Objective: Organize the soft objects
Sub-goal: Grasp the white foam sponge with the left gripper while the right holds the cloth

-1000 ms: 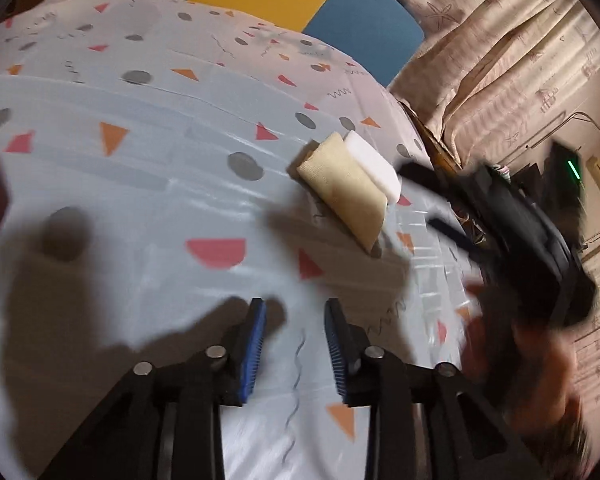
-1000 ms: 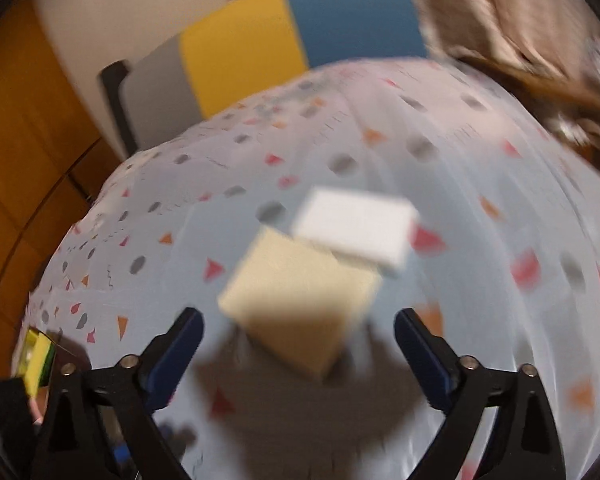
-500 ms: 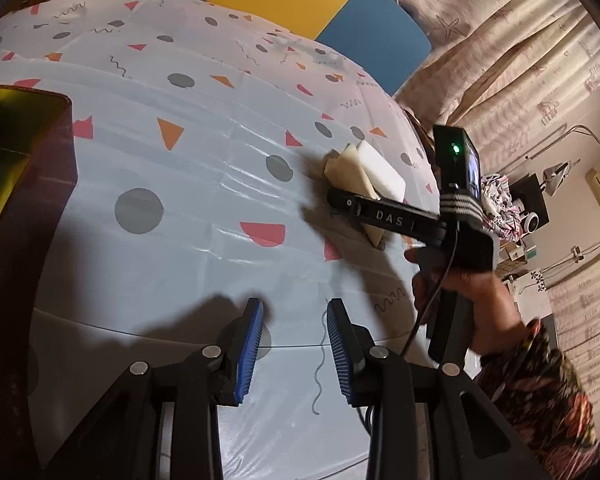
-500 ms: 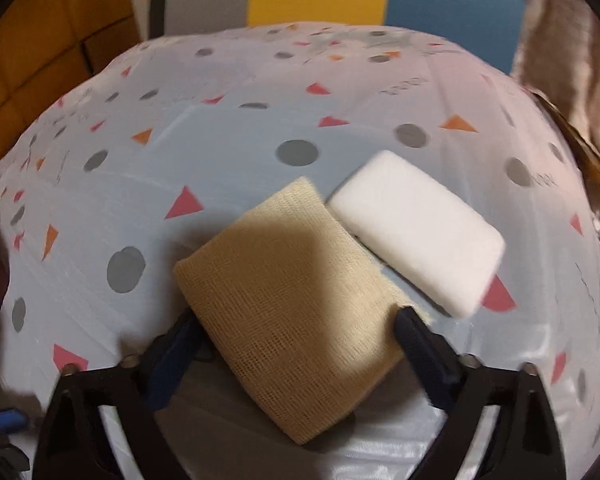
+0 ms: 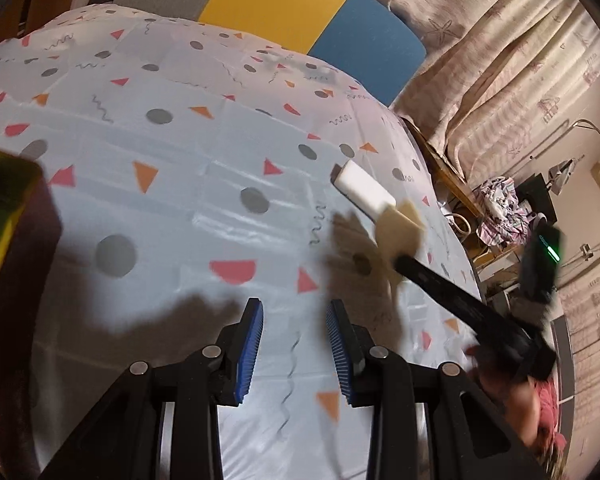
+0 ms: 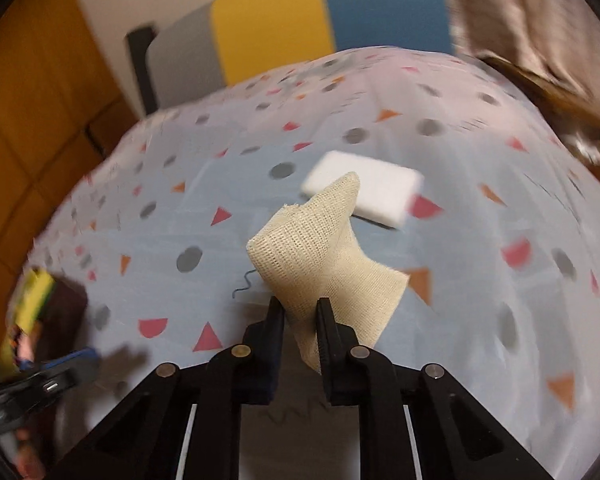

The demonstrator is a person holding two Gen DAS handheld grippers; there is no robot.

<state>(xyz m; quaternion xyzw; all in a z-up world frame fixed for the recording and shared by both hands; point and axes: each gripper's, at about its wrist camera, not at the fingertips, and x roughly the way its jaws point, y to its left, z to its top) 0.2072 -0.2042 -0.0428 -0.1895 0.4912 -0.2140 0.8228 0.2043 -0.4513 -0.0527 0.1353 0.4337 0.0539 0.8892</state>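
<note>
Beige cloth [image 6: 320, 256] pinched; white sponge [image 6: 364, 188] flat.

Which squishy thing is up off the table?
The beige cloth, pinched in the right gripper. The white sponge lies flat on the tablecloth.

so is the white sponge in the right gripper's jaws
No, the right gripper is shut on the beige cloth, while the white sponge lies apart on the tablecloth beyond it.

Coarse-woven beige cloth [image 6: 320, 256]; glossy plastic tablecloth [image 6: 480, 320]
</note>
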